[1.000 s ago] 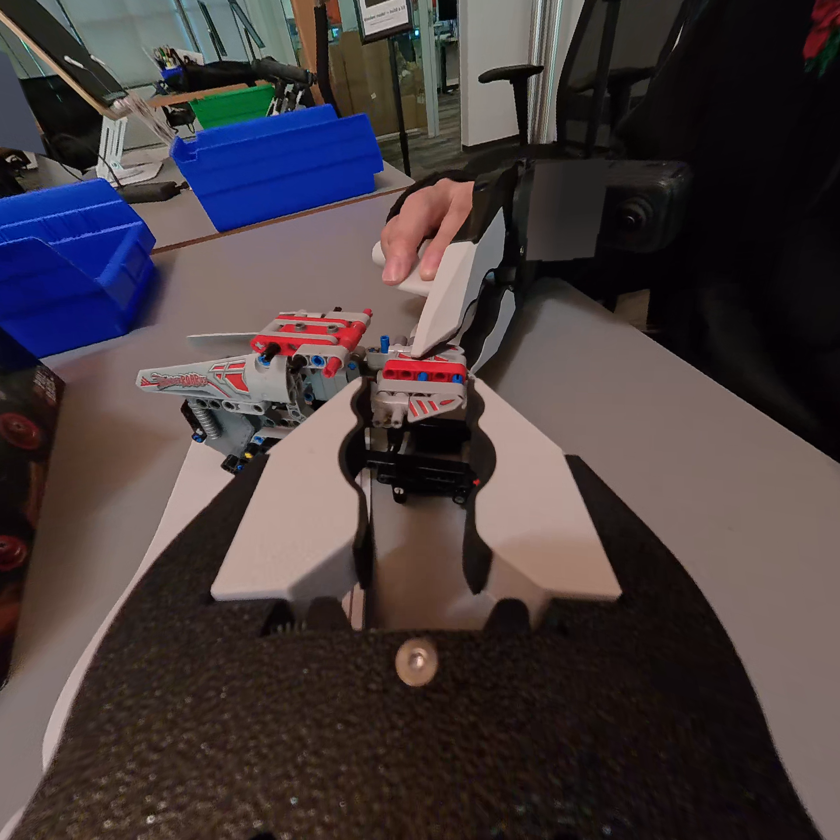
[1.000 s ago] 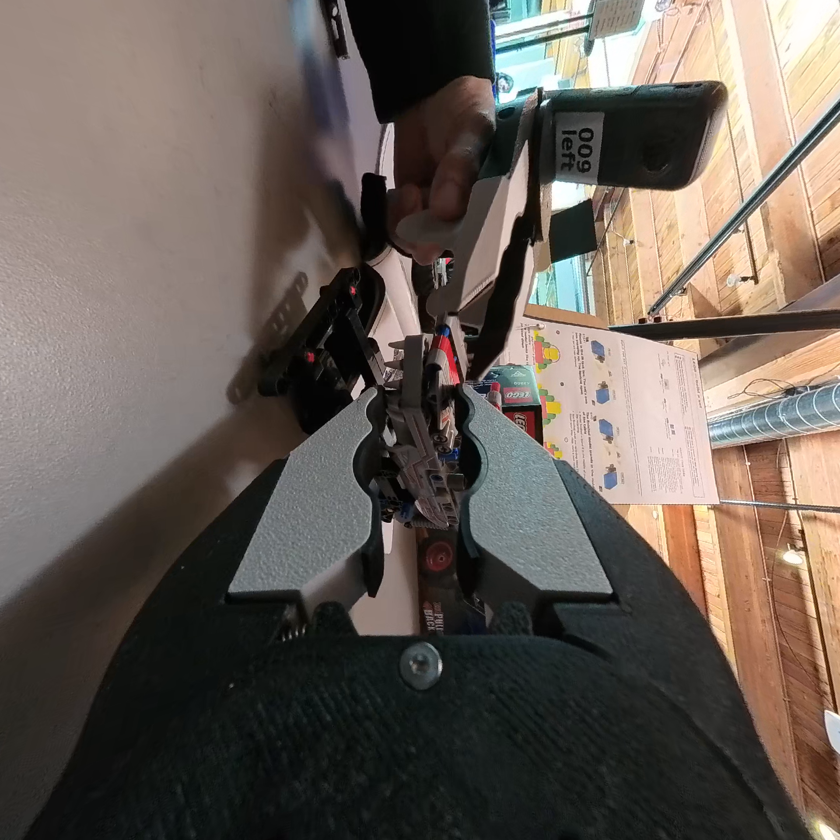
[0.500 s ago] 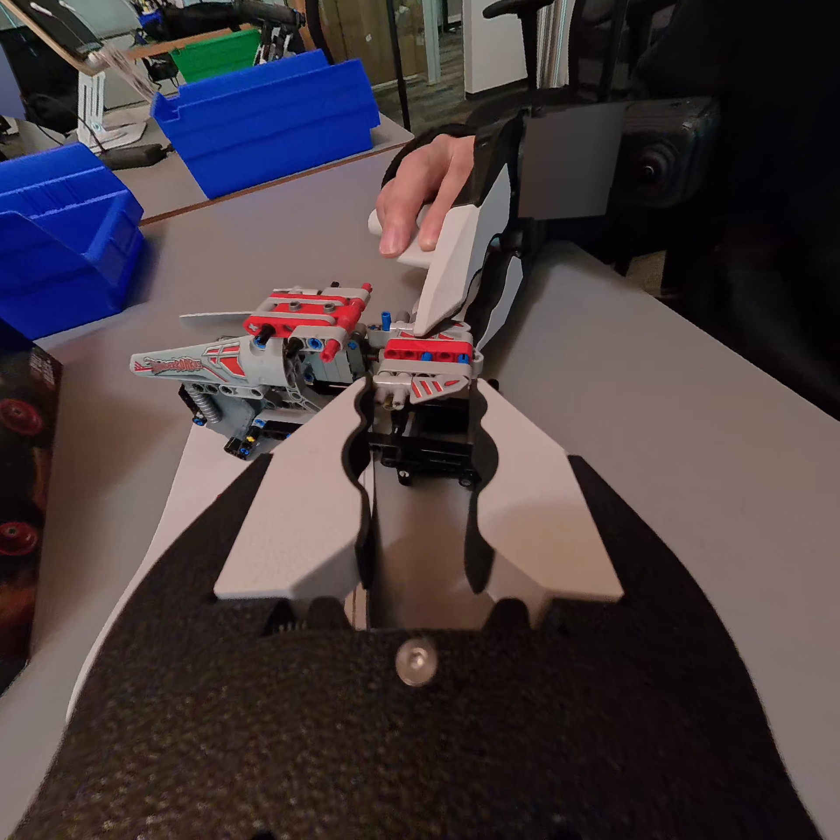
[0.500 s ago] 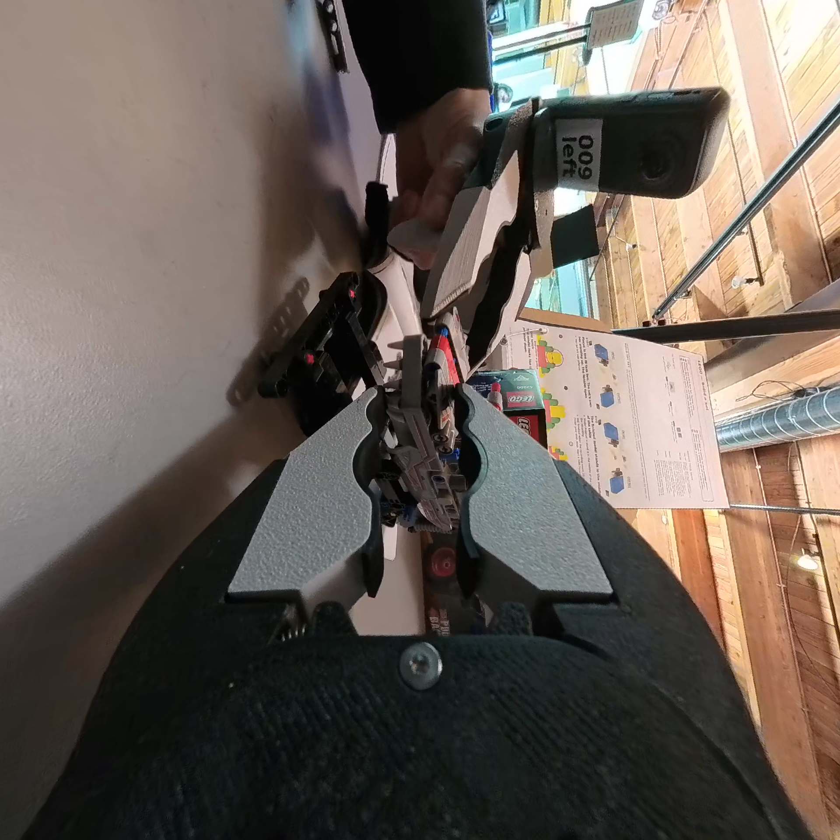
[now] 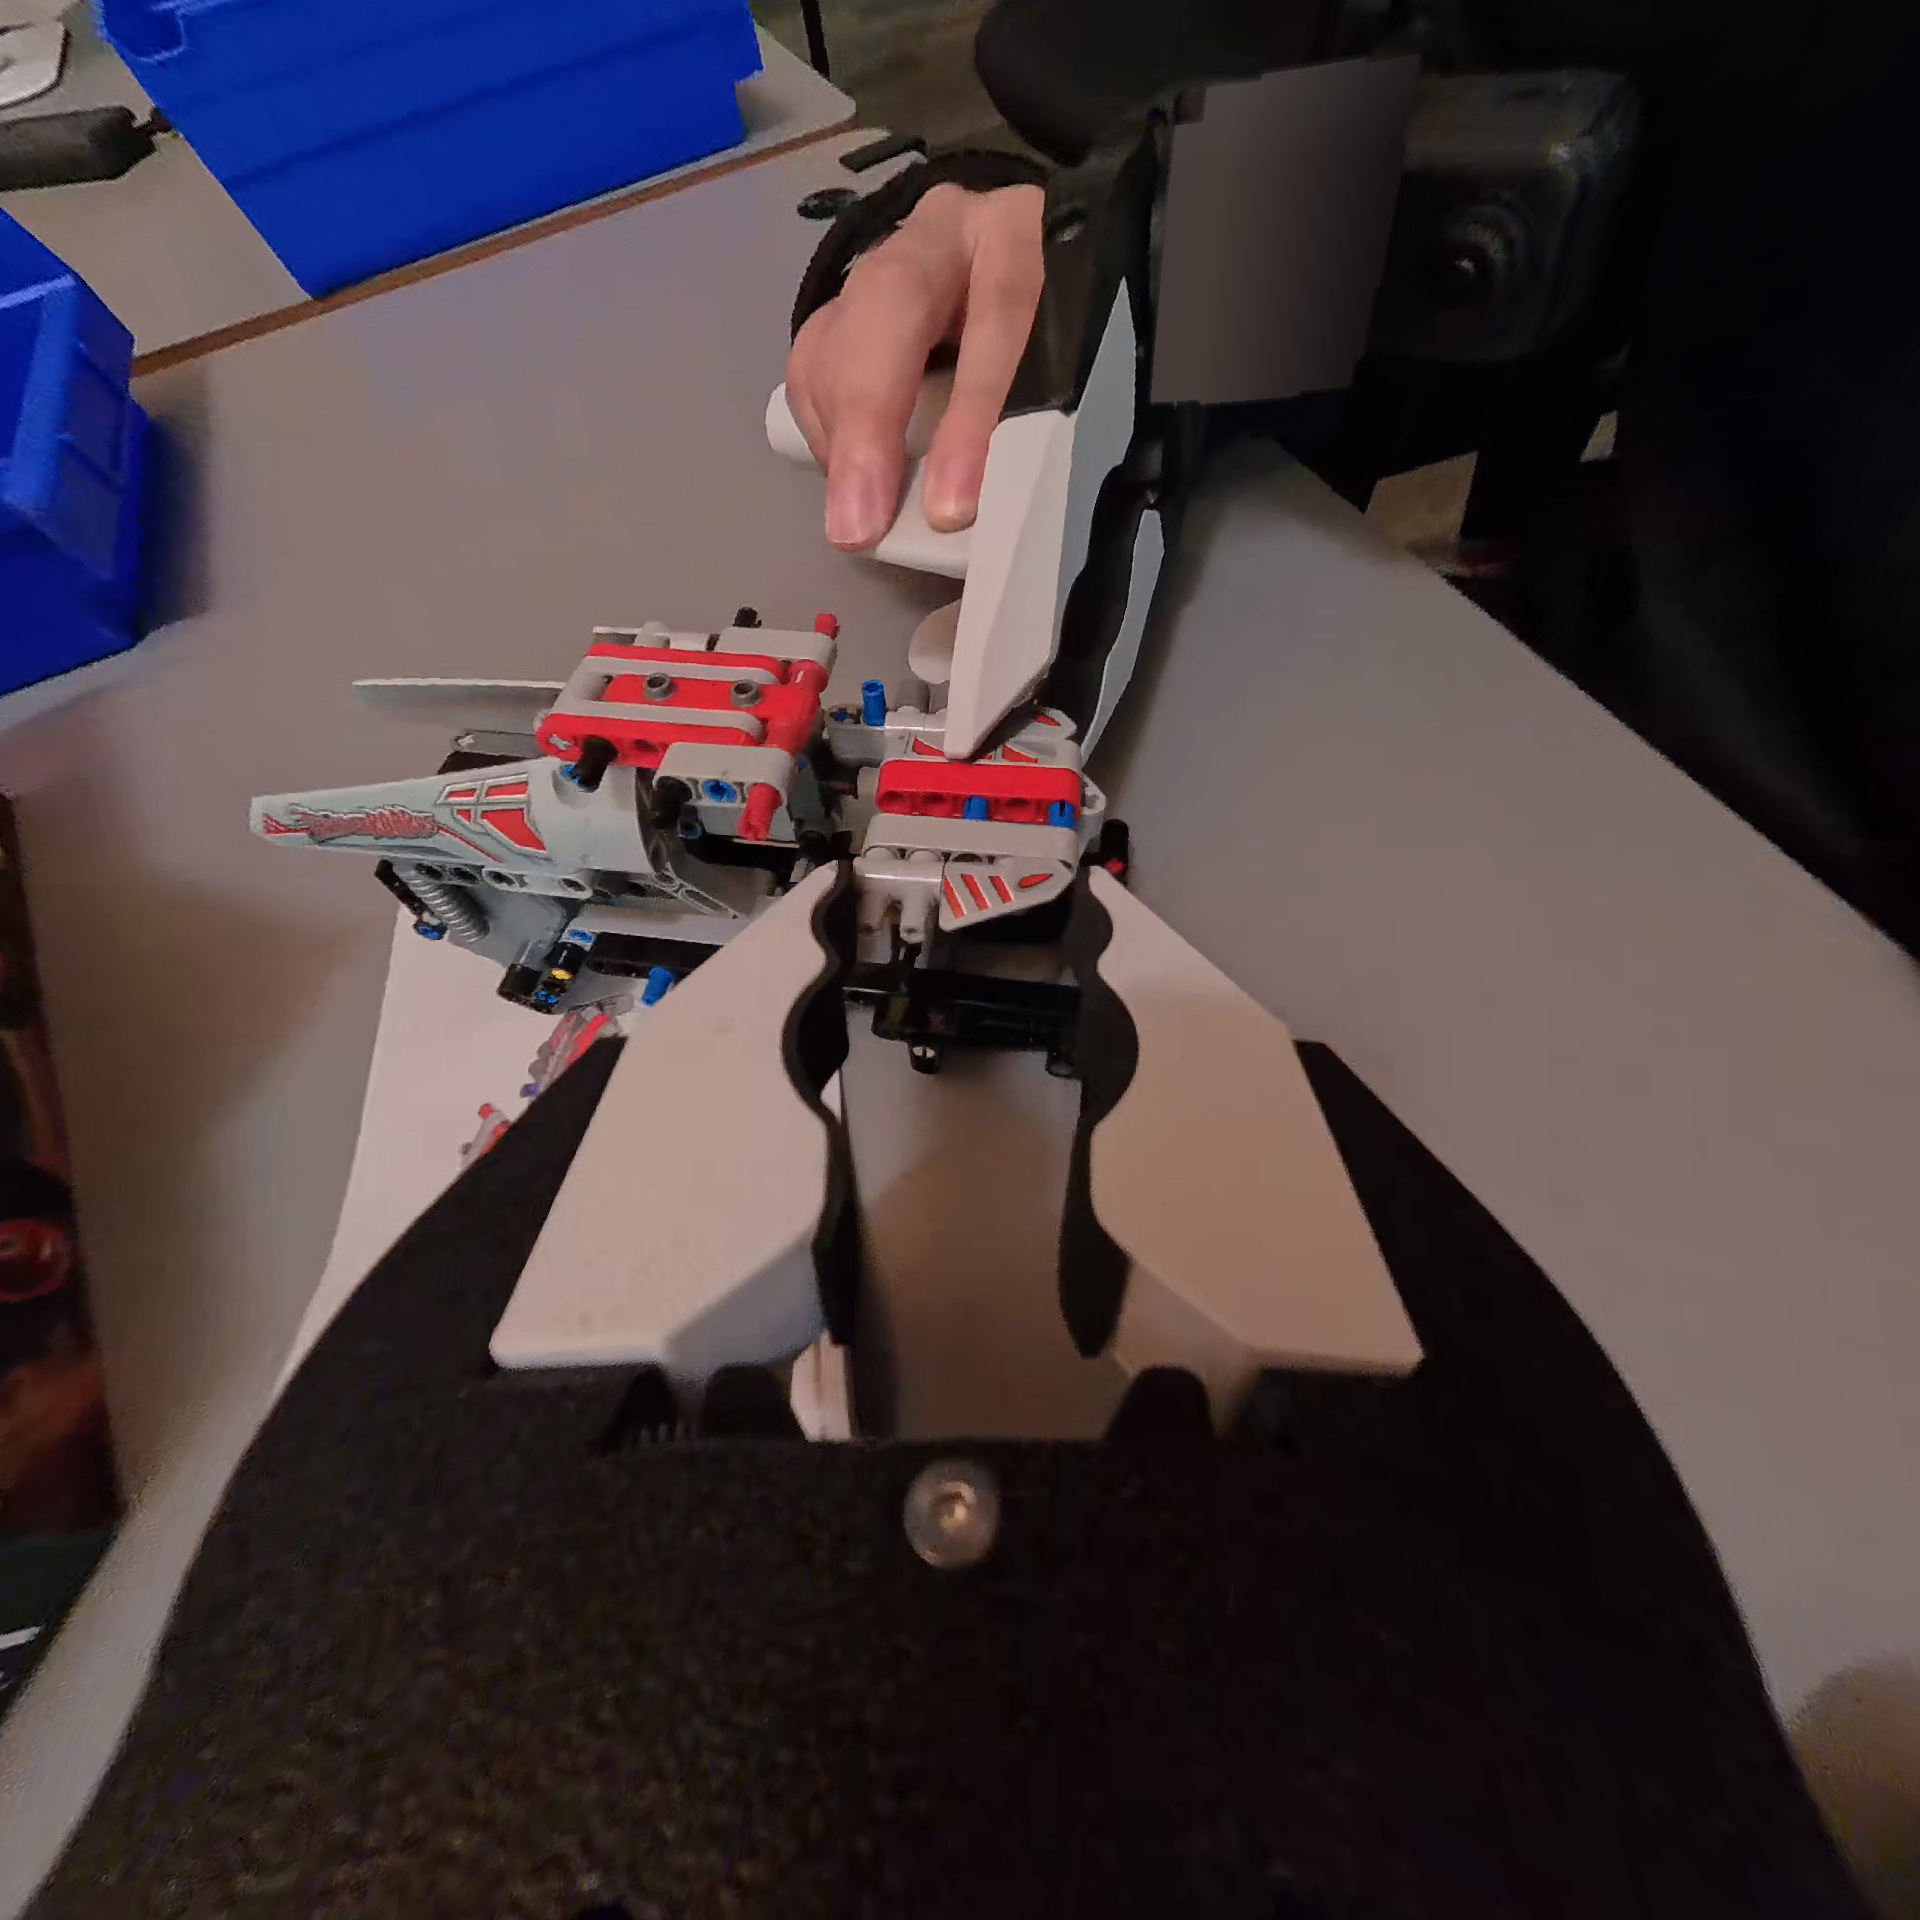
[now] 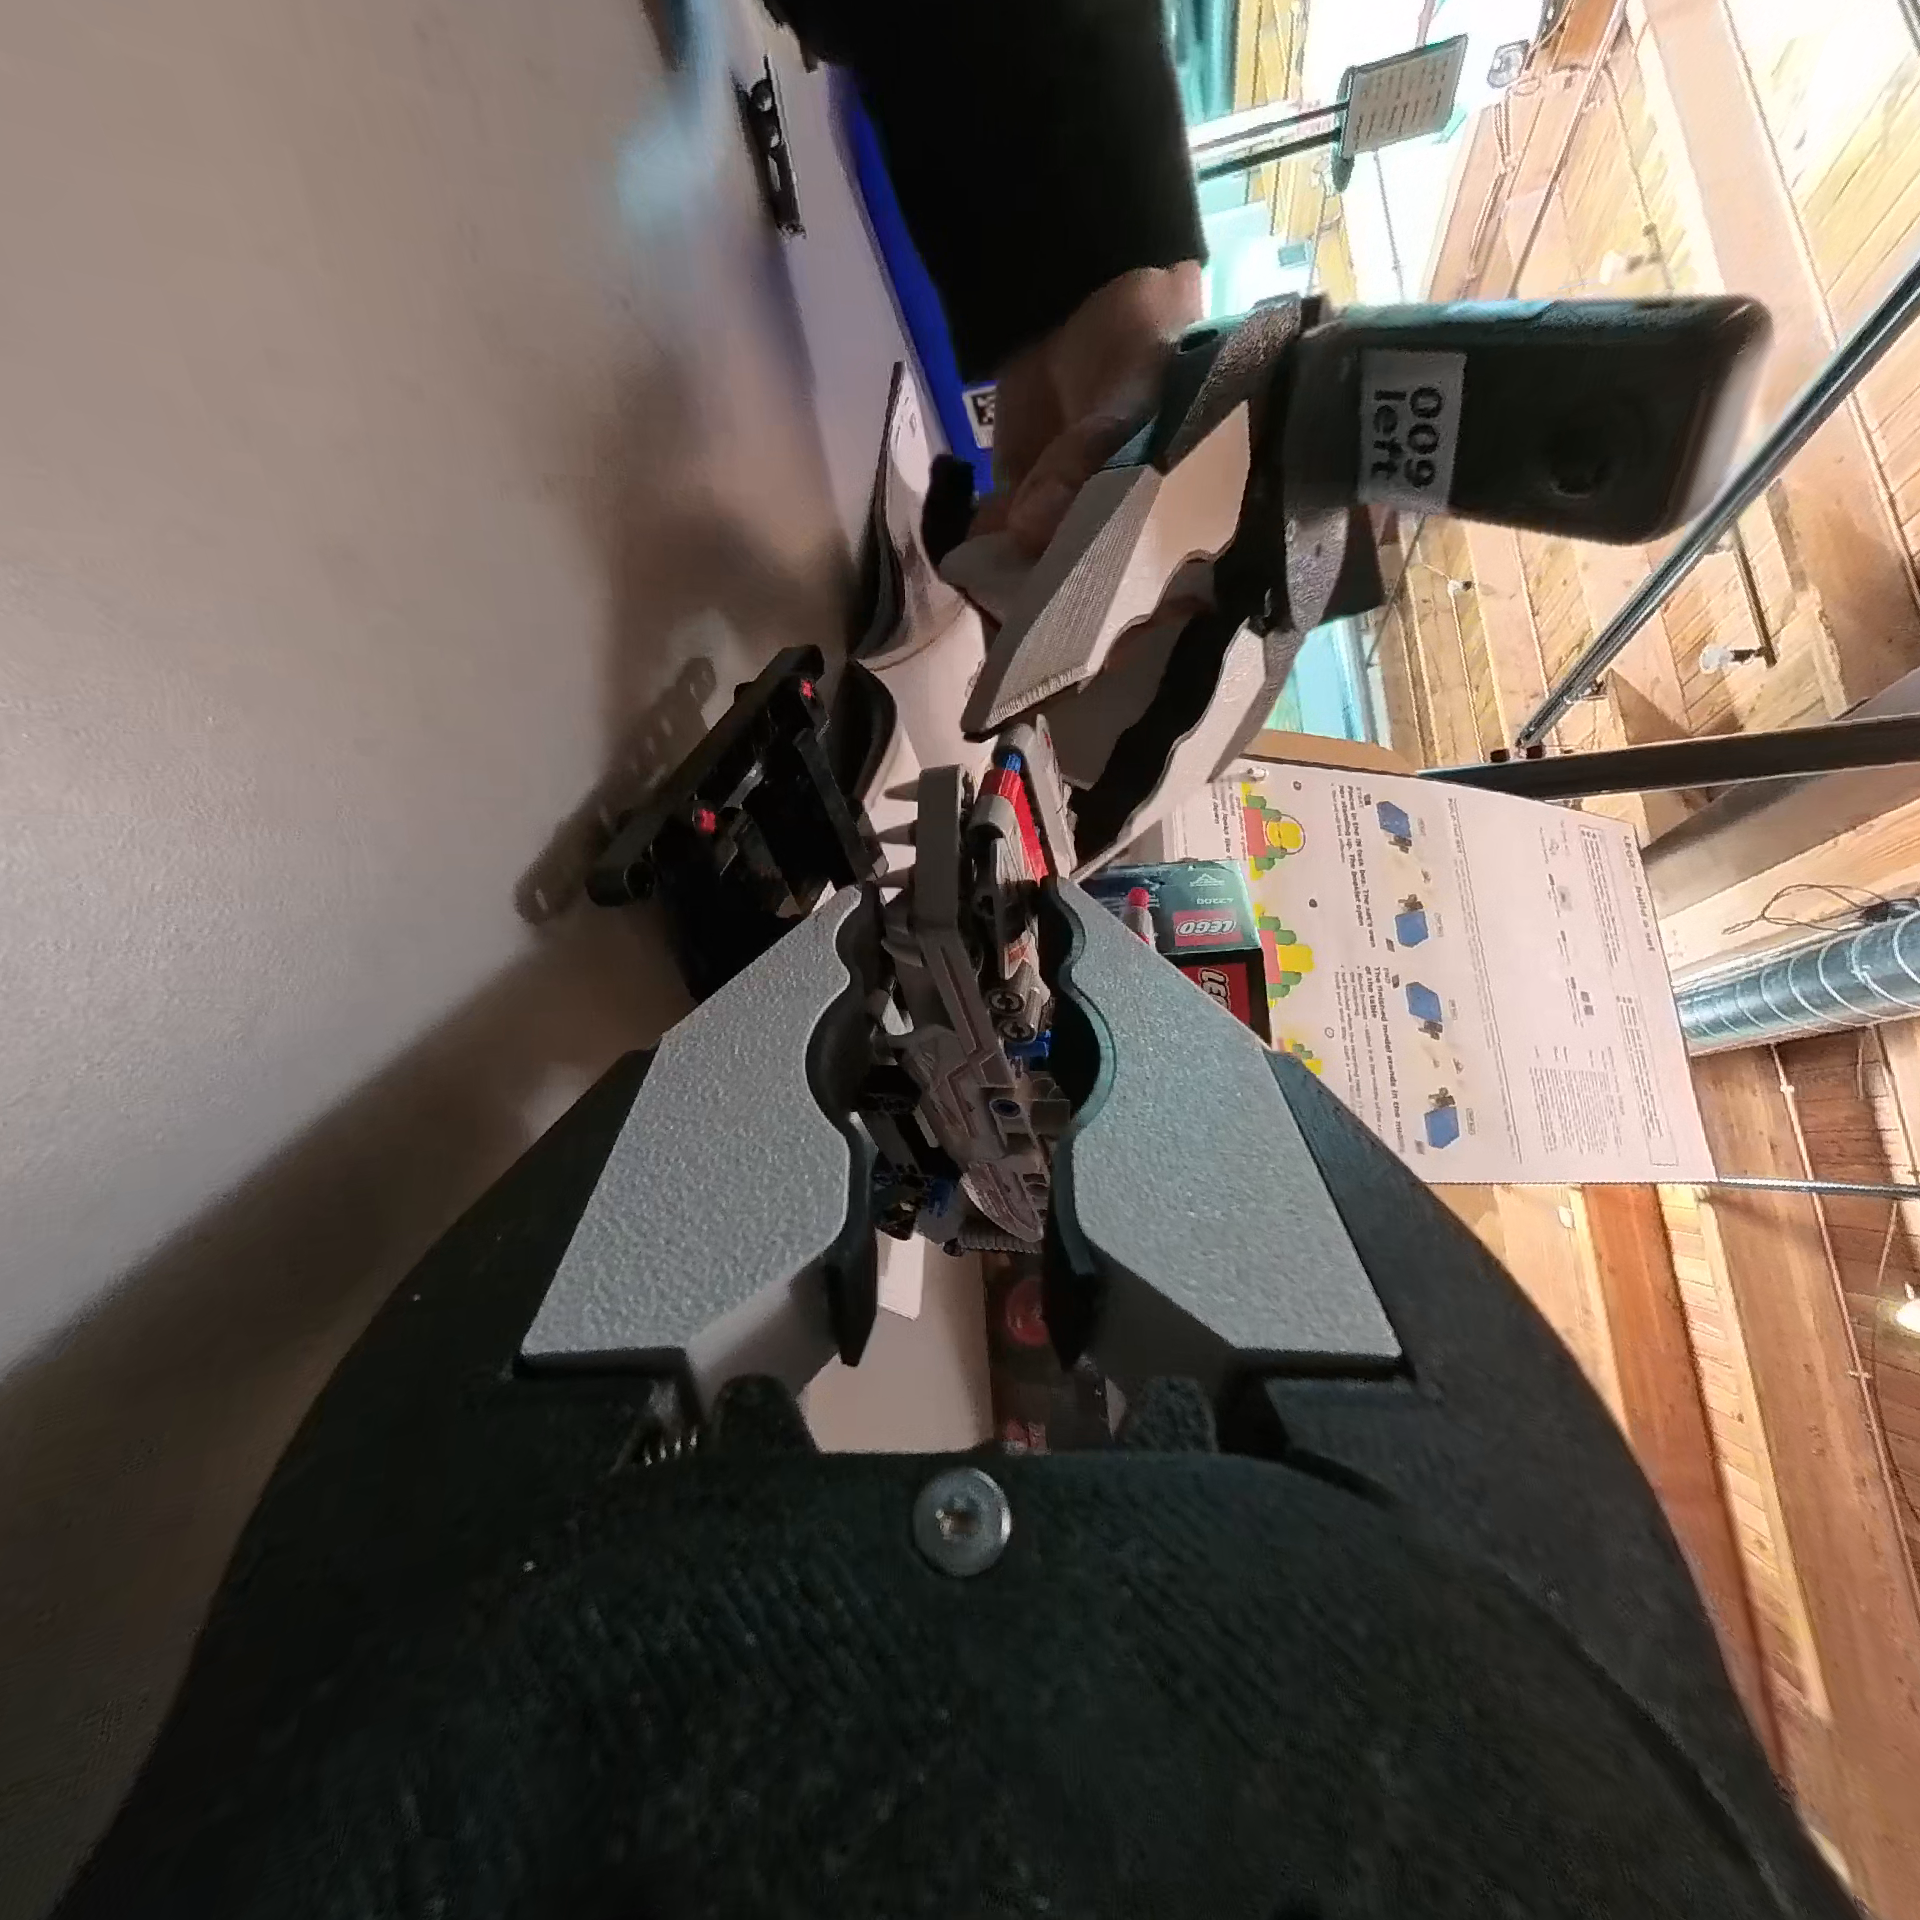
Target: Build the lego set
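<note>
A grey and red lego model (image 5: 675,717) with a pointed grey nose lies over the grey table (image 5: 1455,935). My left gripper (image 5: 961,894) is shut on the model's right end section, its pads touching the grey and red pieces on both sides. My right gripper (image 6: 961,914) is shut on the model (image 6: 966,1039), seen edge-on. In the left wrist view the right gripper (image 5: 997,727) comes down onto that same end from above, held by a hand (image 5: 904,364). A black beam frame (image 5: 966,1018) sits under the model, also in the right wrist view (image 6: 727,831).
Blue bins (image 5: 436,135) stand at the back left of the table. A dark lego box (image 5: 31,1247) lies at the left edge, also in the right wrist view (image 6: 1205,935). A white booklet (image 5: 436,1039) lies under the model. An instruction sheet (image 6: 1455,987) stands behind. Less than 4 cm separates the two grippers' tips.
The left gripper has tipped over the model, so the bins have slid up and out of its view. The model stays between both grippers' fingers. Neither finger gap has changed.
</note>
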{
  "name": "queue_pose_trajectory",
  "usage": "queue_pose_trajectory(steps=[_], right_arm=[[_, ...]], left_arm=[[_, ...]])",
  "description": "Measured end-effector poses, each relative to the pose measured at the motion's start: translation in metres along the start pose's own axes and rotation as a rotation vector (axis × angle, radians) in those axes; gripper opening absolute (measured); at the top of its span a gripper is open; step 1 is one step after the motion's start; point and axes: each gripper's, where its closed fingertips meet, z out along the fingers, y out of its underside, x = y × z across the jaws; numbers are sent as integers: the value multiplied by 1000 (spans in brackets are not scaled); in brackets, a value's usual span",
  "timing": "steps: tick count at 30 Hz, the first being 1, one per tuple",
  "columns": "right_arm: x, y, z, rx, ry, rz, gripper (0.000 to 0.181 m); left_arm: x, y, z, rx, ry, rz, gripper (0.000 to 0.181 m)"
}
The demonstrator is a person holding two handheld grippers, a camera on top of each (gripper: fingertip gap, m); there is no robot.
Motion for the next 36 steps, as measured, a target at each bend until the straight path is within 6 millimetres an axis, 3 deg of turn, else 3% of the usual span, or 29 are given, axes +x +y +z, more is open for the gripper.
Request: queue_pose_trajectory(steps=[6,11,15,21,26,32,36], right_arm=[[-2,-5,-6,-2,-26,-26,28],[-7,-16,-15,20,-28,-17,28],[-9,-31,-29,35,-35,26,29],[-10,-40,-32,22,-37,14,28],[-10,-39,-32,26,-66,-2,28],[-8,-33,-32,53,-125,2,29],[-5,-32,-30,72,-125,24,29]], left_arm=[[8,-3,3,30,-15,-24,38],[29,-8,10,-29,-65,60,38],[47,-18,18,-2,-89,112,38],[63,-23,23,66,-99,126,38],[64,-22,25,64,-118,80,38],[56,-17,25,-7,-156,255,34],[57,-18,24,-13,-88,171,35]])
